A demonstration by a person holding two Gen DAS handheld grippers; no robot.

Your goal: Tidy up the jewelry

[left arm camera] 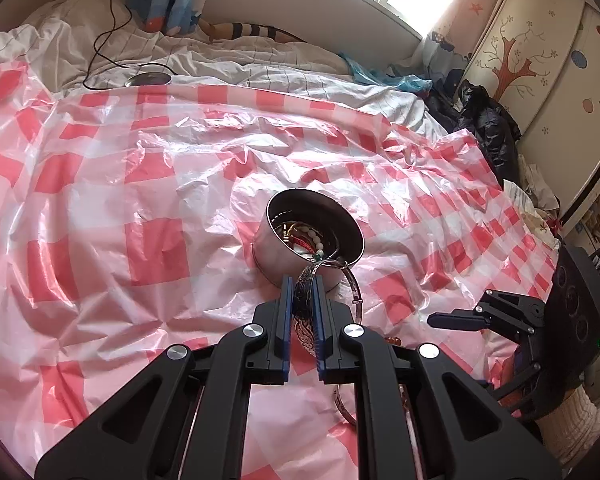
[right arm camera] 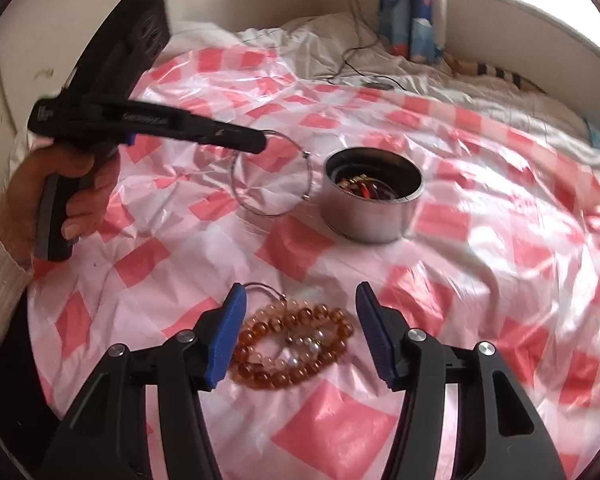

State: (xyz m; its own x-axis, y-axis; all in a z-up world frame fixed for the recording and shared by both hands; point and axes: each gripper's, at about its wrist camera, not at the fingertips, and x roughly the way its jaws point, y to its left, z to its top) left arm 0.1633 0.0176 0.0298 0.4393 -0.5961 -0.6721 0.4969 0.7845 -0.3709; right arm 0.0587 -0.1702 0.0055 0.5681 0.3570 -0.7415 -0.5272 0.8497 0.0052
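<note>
A crinkled pink-and-white checked plastic sheet (right arm camera: 480,240) covers the bed. On it stands a round, straight-walled metal tin (right arm camera: 374,200), open-topped, with a tangle of red, white and green beaded jewelry inside. The left gripper (left arm camera: 302,280) is clamped on a thin silver wire bangle (right arm camera: 272,176), a wide hoop with engraved patterning along its band, hanging just beside the tin's rim. The right gripper (right arm camera: 300,300) has its blue pads spread apart above a coiled amber and pale-pink bead bracelet (right arm camera: 296,350) with a few pearly beads at its middle, untouched on the sheet.
</note>
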